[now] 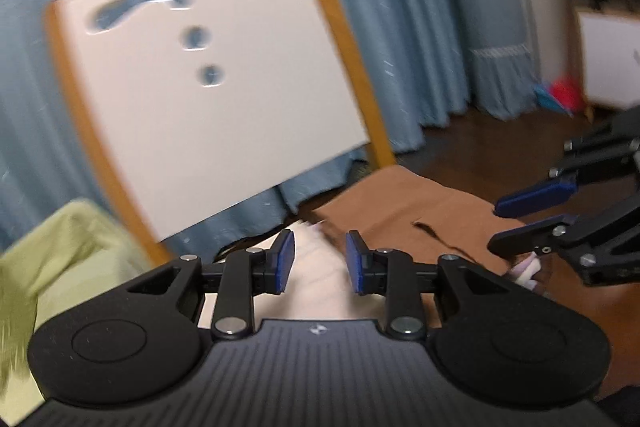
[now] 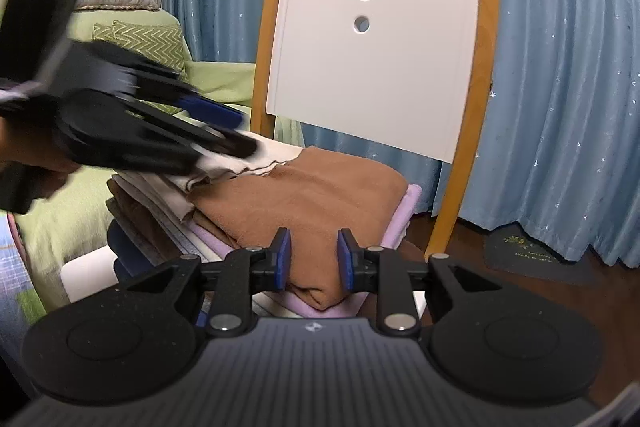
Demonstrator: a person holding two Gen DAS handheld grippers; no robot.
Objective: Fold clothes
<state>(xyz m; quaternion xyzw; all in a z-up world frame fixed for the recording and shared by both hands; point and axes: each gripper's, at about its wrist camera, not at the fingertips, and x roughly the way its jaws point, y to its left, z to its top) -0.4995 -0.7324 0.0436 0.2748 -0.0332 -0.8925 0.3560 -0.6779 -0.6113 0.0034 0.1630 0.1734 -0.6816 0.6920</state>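
Brown towel (image 2: 316, 187): topped a folded stack on the chair (image 2: 380, 27).
Left gripper (image 2: 236, 135): released over cream cloth (image 2: 256, 155).
Right gripper (image 2: 311, 259): released, empty.
Risk: careless tugging could topple the stack.

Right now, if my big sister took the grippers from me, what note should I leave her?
Left gripper: open, holding nothing, over the cream cloth at the left of the pile.
Right gripper: open, holding nothing, at the near corner of the brown cloth.
Things: a stack of folded clothes sits on the chair seat; the brown one is on top, with a lilac cloth just under it.
Done: most of the stack looks folded.
Left: the cream piece looks rumpled, so it probably still needs folding flat. I can't tell if more clothes wait elsewhere.
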